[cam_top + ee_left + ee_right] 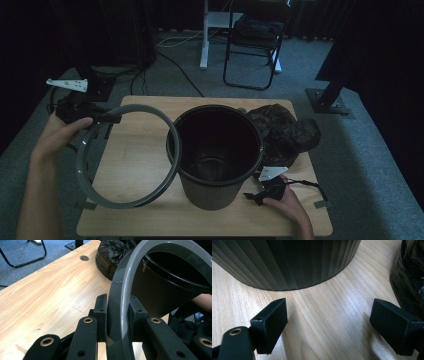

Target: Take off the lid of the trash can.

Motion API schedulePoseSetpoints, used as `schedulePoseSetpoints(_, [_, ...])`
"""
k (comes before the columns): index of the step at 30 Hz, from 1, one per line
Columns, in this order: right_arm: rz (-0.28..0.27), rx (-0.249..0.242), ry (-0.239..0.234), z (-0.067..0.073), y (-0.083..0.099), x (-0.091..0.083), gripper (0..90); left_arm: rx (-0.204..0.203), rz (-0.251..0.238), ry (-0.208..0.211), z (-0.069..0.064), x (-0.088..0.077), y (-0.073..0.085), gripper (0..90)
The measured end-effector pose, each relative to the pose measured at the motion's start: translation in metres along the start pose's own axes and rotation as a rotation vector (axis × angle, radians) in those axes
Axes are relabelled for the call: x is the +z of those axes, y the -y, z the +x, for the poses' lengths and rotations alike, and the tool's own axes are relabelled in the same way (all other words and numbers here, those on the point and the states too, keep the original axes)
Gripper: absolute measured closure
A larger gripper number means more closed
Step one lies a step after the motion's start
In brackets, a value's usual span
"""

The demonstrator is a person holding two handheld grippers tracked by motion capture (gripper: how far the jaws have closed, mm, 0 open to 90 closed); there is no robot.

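No readable txt, labels, brands, nos. or signs anywhere in these views.

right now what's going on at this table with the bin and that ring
A person works with a gripper in each hand. The left gripper is clamped on a grey ring, holding it tilted beside the dark ribbed bin on the wooden table. The right gripper rests open near the bin's base, next to a crumpled black bag.
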State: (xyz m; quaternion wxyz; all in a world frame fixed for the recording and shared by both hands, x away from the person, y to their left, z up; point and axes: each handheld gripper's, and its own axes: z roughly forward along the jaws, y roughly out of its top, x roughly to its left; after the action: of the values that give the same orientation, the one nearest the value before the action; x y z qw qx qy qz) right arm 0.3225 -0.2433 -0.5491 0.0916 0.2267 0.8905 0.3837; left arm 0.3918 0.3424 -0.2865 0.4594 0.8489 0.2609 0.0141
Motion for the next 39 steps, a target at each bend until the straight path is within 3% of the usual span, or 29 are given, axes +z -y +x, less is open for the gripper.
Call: schedulePoseSetpoints(39, [0.001,0.002,0.000,0.000,0.000,0.000,14.1,-0.056,0.004,-0.014,0.008,-0.020,0.039,73.5])
